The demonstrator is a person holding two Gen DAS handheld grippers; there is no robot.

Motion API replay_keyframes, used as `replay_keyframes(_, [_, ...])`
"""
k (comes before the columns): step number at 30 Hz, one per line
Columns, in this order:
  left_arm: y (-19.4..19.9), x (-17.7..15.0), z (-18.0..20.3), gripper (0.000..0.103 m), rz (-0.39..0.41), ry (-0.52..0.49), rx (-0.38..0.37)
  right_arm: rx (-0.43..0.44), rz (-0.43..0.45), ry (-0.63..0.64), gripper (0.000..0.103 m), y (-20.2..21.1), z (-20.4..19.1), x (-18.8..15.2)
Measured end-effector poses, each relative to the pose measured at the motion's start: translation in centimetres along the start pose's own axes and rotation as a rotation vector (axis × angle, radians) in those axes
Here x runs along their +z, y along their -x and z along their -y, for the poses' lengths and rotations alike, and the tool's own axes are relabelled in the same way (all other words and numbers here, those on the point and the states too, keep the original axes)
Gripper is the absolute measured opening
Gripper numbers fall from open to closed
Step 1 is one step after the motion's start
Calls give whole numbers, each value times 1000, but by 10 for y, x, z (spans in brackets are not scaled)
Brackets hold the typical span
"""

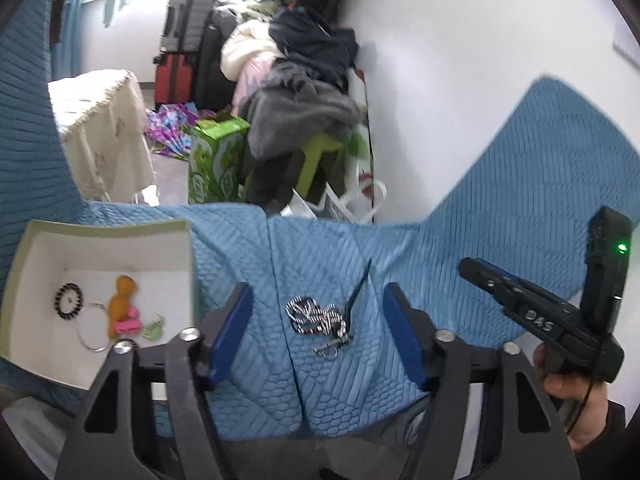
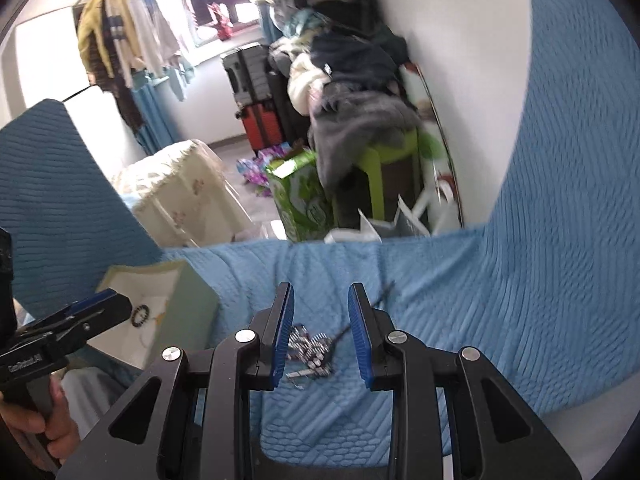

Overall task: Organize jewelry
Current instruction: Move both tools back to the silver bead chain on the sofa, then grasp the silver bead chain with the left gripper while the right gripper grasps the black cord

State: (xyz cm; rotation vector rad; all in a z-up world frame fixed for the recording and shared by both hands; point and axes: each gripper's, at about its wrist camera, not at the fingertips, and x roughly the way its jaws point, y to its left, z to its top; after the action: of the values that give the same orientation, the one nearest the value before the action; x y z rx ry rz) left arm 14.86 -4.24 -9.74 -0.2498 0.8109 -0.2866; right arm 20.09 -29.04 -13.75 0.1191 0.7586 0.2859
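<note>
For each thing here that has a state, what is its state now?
box: open, no lid on it
beaded bracelet: lying inside the box
striped necklace: in a tangled heap on the blue cover
left gripper: open, holding nothing
right gripper: open, holding nothing

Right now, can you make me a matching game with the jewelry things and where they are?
Things:
1. tangled black-and-white striped cord necklace
2. dark beaded bracelet
3. thin silver metal ring
4. orange plastic figure

Places:
A. in the white cardboard box, top left
B. on the blue quilted cover
C. in the box, beside a pink piece
D. in the box, lowest

Pairs: 1-B, 2-A, 3-D, 4-C
</note>
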Motion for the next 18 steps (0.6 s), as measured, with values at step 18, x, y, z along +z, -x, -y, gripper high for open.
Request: replay_keyframes(18, [-107,-46,0,39,-198,19,16,118,-265,-130,26,-147,40,-41])
